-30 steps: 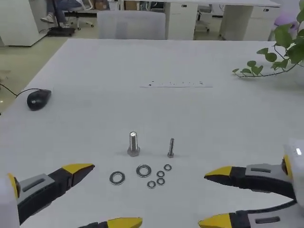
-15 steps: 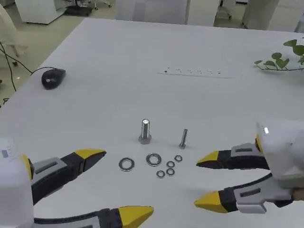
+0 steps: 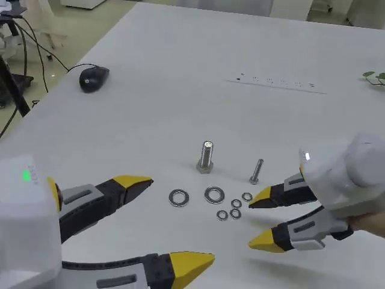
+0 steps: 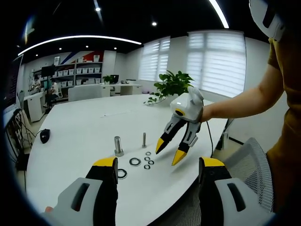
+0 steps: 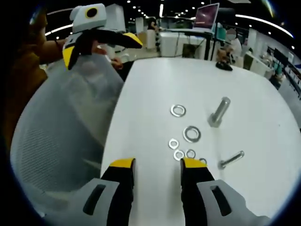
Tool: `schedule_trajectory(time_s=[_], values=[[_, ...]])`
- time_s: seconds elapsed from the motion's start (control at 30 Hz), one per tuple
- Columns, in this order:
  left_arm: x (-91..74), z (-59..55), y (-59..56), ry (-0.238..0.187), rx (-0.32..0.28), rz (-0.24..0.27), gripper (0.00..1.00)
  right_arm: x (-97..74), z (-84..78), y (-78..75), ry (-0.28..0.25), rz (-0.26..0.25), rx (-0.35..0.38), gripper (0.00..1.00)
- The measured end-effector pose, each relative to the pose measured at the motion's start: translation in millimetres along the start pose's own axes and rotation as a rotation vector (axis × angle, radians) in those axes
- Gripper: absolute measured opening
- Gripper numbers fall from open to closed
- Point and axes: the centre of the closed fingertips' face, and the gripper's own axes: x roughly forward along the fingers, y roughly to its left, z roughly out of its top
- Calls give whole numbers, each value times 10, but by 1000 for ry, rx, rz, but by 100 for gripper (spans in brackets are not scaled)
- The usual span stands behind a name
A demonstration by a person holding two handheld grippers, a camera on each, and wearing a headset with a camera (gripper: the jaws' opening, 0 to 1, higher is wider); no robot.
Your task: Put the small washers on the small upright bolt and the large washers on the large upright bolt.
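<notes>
While the large bolt [image 3: 206,156] and the small bolt [image 3: 257,171] stand upright side by side on the desk [image 3: 180,90], two large washers [image 3: 214,194] and four small washers [image 3: 235,213] lie flat just in front. Left tongs [image 3: 180,220] and right tongs [image 3: 249,224] flank the washers, both open and empty.

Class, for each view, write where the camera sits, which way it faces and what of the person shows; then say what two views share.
Head view: head-worn, looking forward and down at the washers; left gripper and right gripper show.
Left gripper view: on the left gripper, facing the right gripper and the person's arm.
Right gripper view: on the right gripper, facing the washers; own jaws below.
All share the large bolt.
</notes>
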Motion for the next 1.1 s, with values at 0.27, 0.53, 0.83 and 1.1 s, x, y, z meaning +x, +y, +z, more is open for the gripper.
schedule_trajectory(time_s=[0.27, 0.53, 0.83, 1.1], values=[[-34, 15, 0, -4, -6, 13, 69, 102, -89, -66, 41, 17, 25, 35], [-8, -2, 12, 6, -9, 13, 69, 184, -110, -123, 78, 49, 27, 34], [50, 32, 54, -4, -14, 12, 69, 230, -128, -211, 117, 65, 21, 33], [68, 15, 70, -5, -20, 17, 69, 276, -119, -264, 207, 72, -124, 28]])
